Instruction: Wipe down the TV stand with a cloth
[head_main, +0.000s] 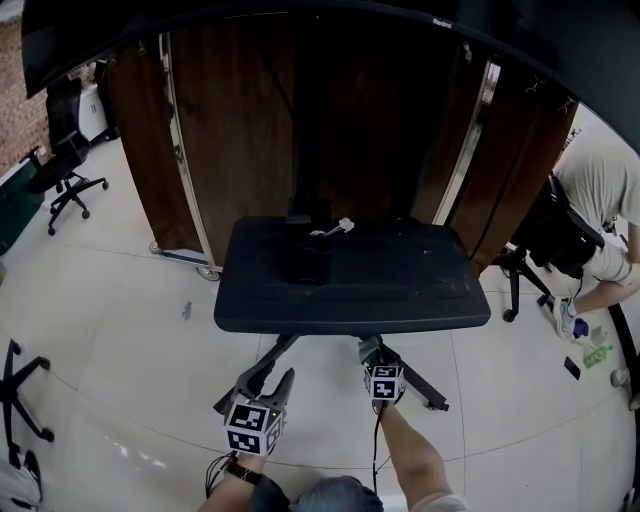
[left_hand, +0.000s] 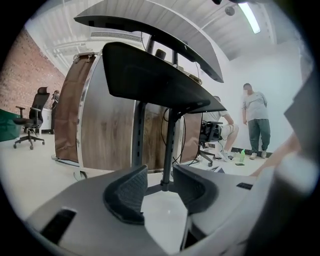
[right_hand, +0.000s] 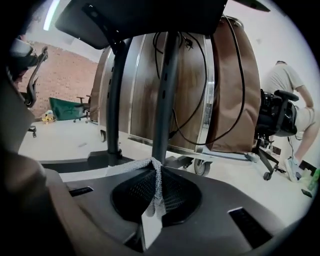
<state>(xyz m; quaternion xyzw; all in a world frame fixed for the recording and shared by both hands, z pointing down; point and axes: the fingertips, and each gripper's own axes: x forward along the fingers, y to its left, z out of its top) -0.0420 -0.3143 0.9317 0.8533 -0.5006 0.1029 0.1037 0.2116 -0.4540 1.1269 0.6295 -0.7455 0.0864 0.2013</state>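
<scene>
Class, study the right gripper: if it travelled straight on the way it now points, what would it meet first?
Most likely the TV stand's upright post, which stands directly beyond the right gripper. The gripper's jaws are shut on the grey cloth. How far off the post is cannot be judged.

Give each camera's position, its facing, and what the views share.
Head view: on the head, steeply down onto the stand; left gripper, right gripper and right forearm show.
Left gripper view: on that gripper, low, tilted up under the stand; open, empty jaws show.
Right gripper view: on that gripper, low, facing the stand's posts; jaws shut on cloth.
Shared: stand and brown screen in all.
</scene>
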